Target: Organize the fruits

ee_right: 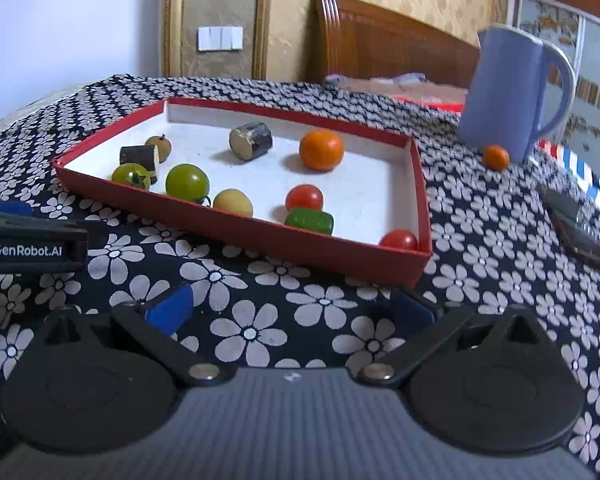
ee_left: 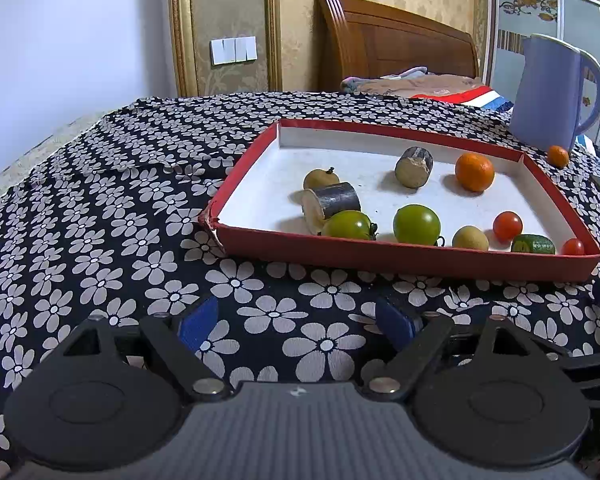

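Beside the blue jug [ee_right: 508, 92], outside the red tray [ee_right: 424, 184], a small orange [ee_right: 496, 157] is being left ahead and rightward of the right gripper [ee_right: 300, 312], the nearer one, while both it and the left gripper [ee_left: 296, 328] are being held apart, empty.

A tray [ee_right: 418, 184] is set on the cloth-covered bench [ee_right: 260, 332], with fruits [ee_right: 321, 149] scattered inside. Behind it to the right a jug [ee_right: 508, 92] is placed, a small fruit [ee_right: 495, 157] before it; possibly a phone [ee_right: 576, 224] is laid further right.
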Demonstrator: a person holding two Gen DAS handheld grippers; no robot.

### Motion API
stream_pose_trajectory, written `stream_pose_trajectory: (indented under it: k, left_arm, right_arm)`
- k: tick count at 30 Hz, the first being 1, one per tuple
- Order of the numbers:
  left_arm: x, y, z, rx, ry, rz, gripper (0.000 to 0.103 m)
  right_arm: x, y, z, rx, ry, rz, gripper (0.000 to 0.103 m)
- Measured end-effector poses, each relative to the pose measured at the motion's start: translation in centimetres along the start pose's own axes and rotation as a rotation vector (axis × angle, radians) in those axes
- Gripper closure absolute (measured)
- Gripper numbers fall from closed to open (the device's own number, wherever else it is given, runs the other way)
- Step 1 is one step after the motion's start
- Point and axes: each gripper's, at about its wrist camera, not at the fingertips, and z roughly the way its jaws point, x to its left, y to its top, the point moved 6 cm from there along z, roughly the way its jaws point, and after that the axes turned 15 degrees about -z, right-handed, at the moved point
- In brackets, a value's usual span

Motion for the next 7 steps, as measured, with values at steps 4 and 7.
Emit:
stream_pose_trajectory:
  k: [4,7]
  left_arm:
    - [-0.08,-0.27,-0.03,-0.014,0.004,0.016,0.016]
    - [-0.24,-0.49,-0.05,-0.022,0.011,0.032,0.016]
  right_arm:
    - [0.39,-0.09,-0.17,-0.028,-0.027,-0.022,0.0]
    - [0.17,-0.15,-0.14,-0.029,-0.018,-0.005,0.0]
